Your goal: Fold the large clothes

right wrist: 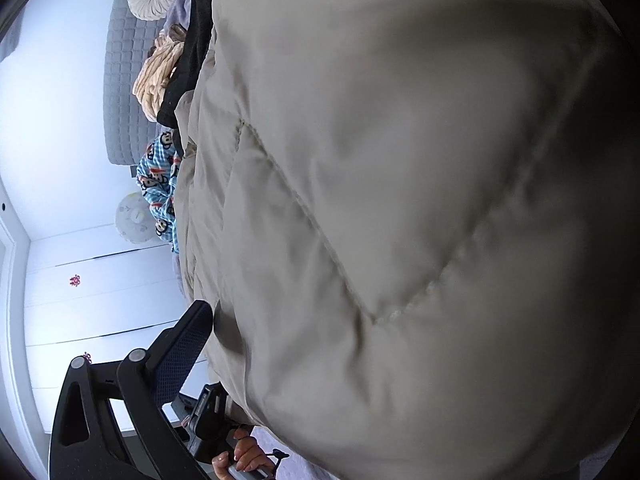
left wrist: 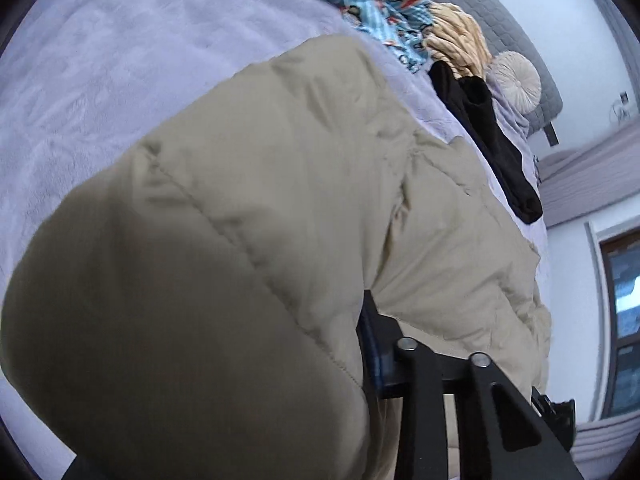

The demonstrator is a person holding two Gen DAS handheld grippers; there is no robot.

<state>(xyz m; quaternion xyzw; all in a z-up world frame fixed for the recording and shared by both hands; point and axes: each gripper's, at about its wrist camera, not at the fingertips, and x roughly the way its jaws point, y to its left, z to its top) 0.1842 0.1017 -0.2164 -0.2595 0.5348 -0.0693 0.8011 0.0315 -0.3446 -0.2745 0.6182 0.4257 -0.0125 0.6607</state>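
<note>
A beige quilted puffer jacket lies on the lilac bed cover and fills most of both views. My left gripper is shut on the jacket's fabric; only its right finger shows, the other is hidden under the cloth. My right gripper is shut on the jacket's edge; its left finger shows, the other is buried in the fabric. The other hand-held gripper and a hand show at the bottom of the right wrist view.
At the head of the bed lie a blue monkey-print garment, a cream knit, a black garment and a round cushion against the grey headboard. A window is at right. White wardrobe doors show in the right wrist view.
</note>
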